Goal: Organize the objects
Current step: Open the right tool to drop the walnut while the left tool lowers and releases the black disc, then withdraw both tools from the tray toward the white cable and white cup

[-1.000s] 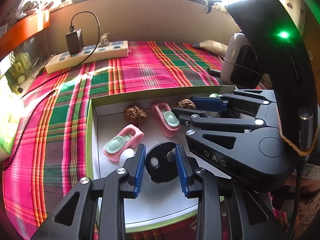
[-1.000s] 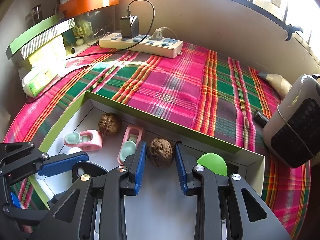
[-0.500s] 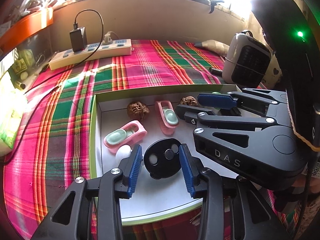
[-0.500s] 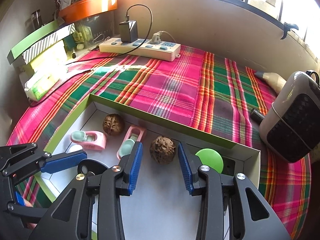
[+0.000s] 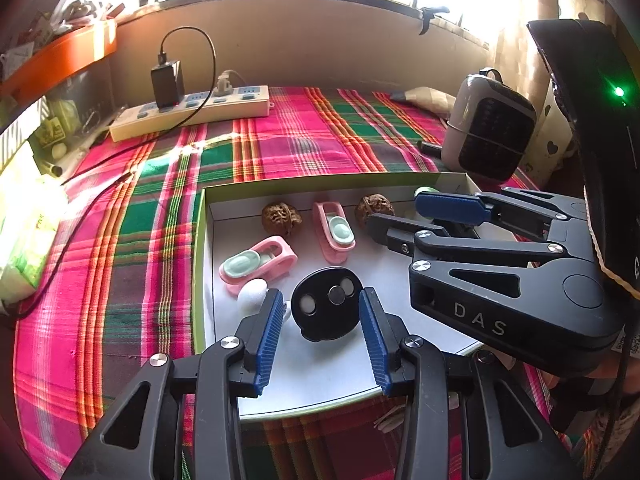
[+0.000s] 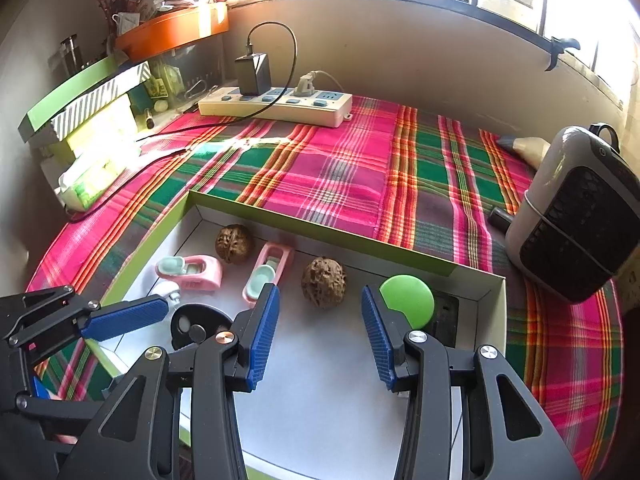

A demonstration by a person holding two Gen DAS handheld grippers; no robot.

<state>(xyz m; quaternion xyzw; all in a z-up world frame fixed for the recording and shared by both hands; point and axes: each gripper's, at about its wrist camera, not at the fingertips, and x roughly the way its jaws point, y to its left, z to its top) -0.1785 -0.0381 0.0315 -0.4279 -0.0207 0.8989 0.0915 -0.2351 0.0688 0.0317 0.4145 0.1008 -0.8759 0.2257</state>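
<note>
A shallow white box with a green rim (image 5: 320, 182) lies on the plaid cloth. A black disc (image 5: 326, 308) rests on its floor between the blue pads of my left gripper (image 5: 320, 306), which is open with a small gap on each side. A brown walnut (image 6: 323, 282) sits on the box floor between the pads of my right gripper (image 6: 319, 294); its jaws are opening and do not touch the nut. Also in the box are a second walnut (image 5: 280, 218), two pink holders (image 5: 258, 260) (image 5: 336, 232), a white ball (image 5: 252, 294) and a green disc (image 6: 406, 300).
A power strip (image 5: 192, 114) with a black charger lies at the back of the cloth. A grey heater (image 6: 576, 216) stands to the right of the box. A tissue pack (image 5: 24, 240) and stacked boxes (image 6: 80, 100) line the left edge.
My left jaws have spread off the black disc, which stays on the box floor. My right jaws have widened away from the walnut and the right gripper has drawn back a little.
</note>
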